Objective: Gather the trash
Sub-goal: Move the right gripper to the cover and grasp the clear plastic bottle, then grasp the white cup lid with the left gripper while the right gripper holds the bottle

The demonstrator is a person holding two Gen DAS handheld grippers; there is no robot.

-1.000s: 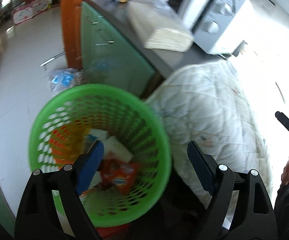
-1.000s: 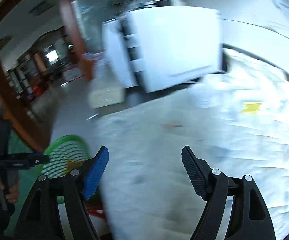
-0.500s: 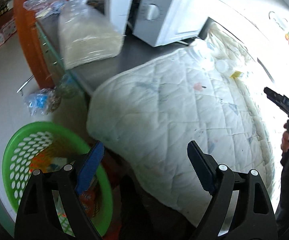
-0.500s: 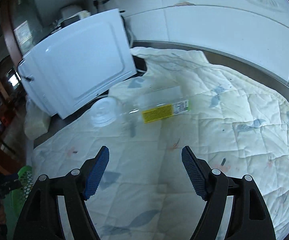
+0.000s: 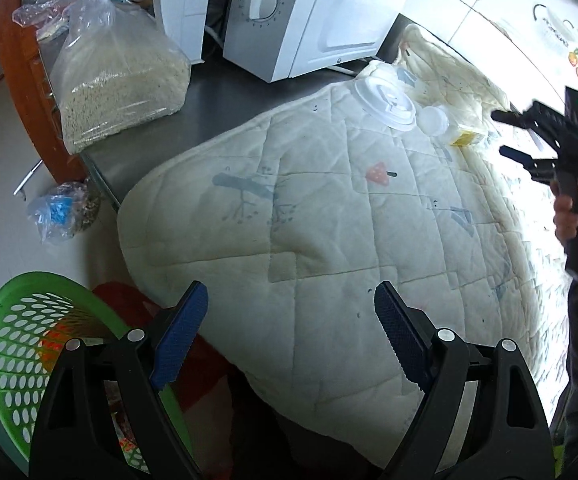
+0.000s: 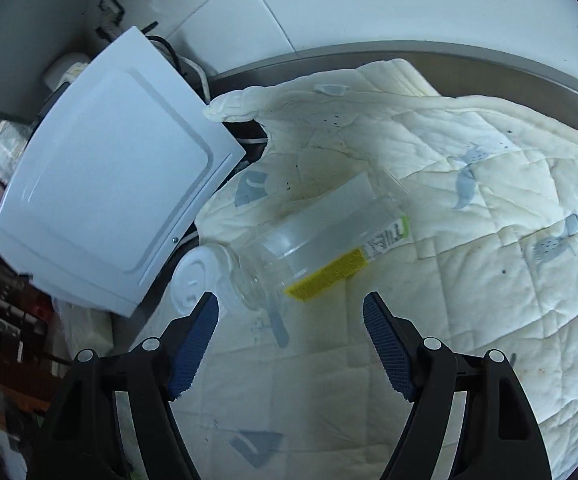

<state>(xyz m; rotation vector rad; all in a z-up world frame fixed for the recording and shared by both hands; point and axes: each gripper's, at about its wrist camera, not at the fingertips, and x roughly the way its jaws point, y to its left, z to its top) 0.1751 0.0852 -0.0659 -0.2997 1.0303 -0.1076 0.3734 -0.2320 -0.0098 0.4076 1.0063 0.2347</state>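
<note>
A clear plastic bottle (image 6: 321, 248) with a yellow label lies on its side on the white quilt (image 6: 489, 280). A white plastic cup lid (image 6: 193, 284) lies by its mouth. My right gripper (image 6: 291, 316) is open and empty, just short of the bottle. In the left wrist view the lid (image 5: 387, 100) and bottle (image 5: 445, 126) lie at the far end of the quilt, with the right gripper (image 5: 507, 134) beside them. My left gripper (image 5: 289, 316) is open and empty over the quilt's near edge. The green trash basket (image 5: 17, 344) is at lower left.
A white microwave (image 5: 301, 12) and a clear bag of grain (image 5: 117, 76) stand on the grey counter (image 5: 193, 120). A small plastic bag (image 5: 63, 212) lies on the floor. A red stool (image 5: 129, 296) is beside the basket.
My left gripper has swung up from over the basket to the quilt. My right gripper has moved in toward the bottle and lid, which now sit just ahead of its fingers.
</note>
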